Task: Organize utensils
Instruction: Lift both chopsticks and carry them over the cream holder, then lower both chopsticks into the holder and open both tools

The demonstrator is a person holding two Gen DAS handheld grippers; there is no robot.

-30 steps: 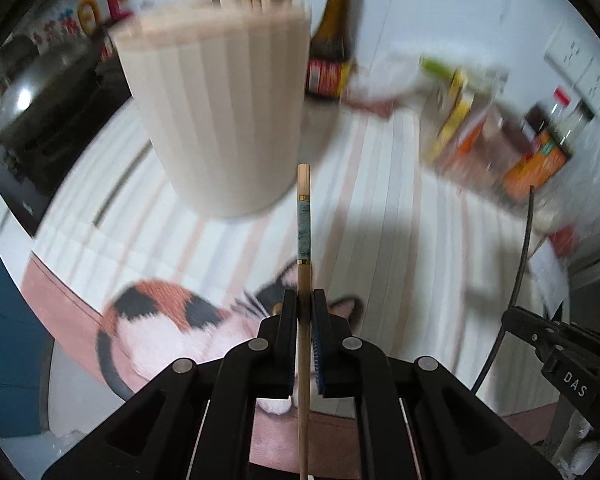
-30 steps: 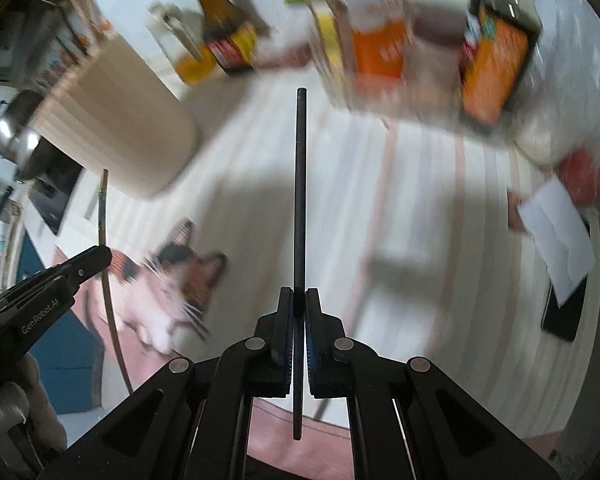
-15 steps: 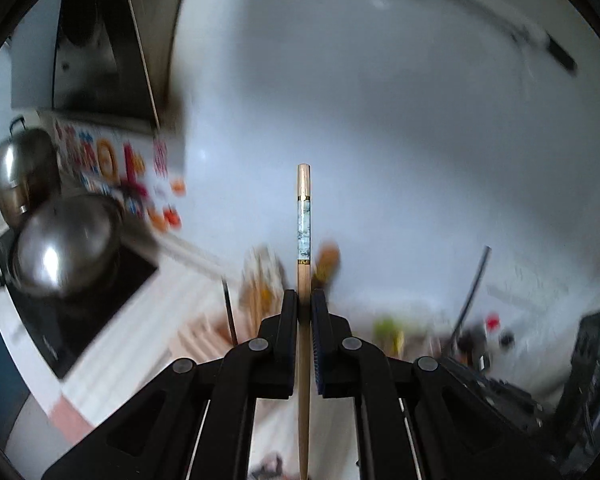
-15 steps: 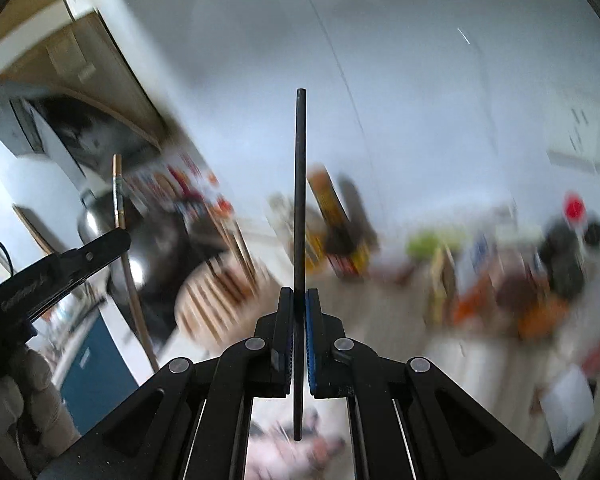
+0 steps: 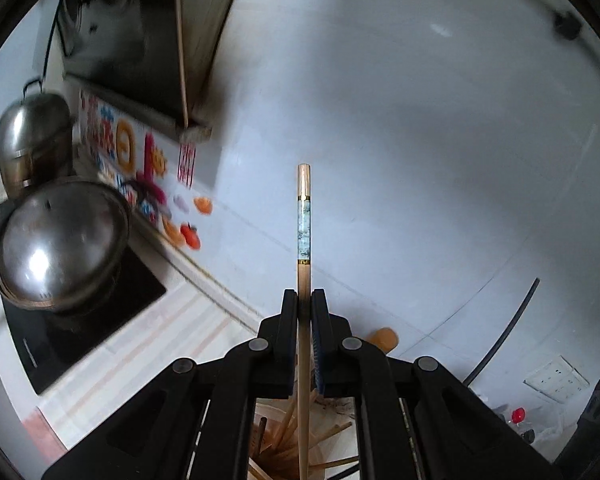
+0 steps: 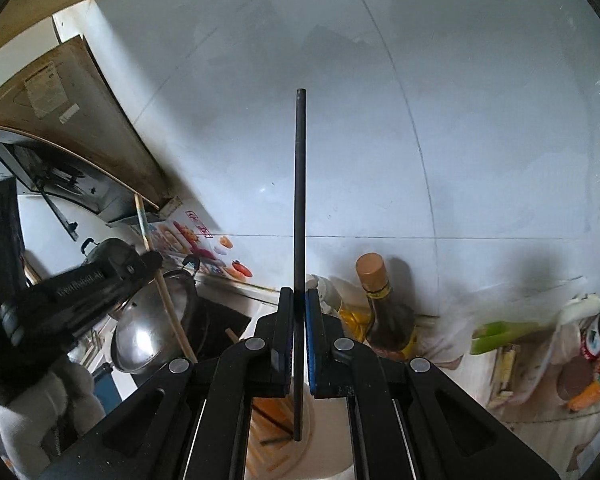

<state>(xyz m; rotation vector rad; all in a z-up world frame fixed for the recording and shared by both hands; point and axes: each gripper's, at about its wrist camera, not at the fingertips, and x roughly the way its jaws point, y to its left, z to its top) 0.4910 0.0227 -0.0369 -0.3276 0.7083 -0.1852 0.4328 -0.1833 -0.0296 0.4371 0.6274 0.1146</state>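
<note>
Both tongs have tipped up since a second ago. Left tongs (image 5: 304,300) squeeze a wooden chopstick (image 5: 303,216); its low end hangs over the chopstick holder (image 5: 296,452). Right tongs (image 6: 299,300) squeeze a black chopstick (image 6: 300,184), its low end over the holder's rim. Behind stands a brown bottle (image 6: 384,312) at the worktop's back edge.

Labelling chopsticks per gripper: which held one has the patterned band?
The wooden chopstick in the left gripper: pale wood with a blue-green patterned band between gold rings near its top. The black chopstick in the right gripper is plain.
</note>
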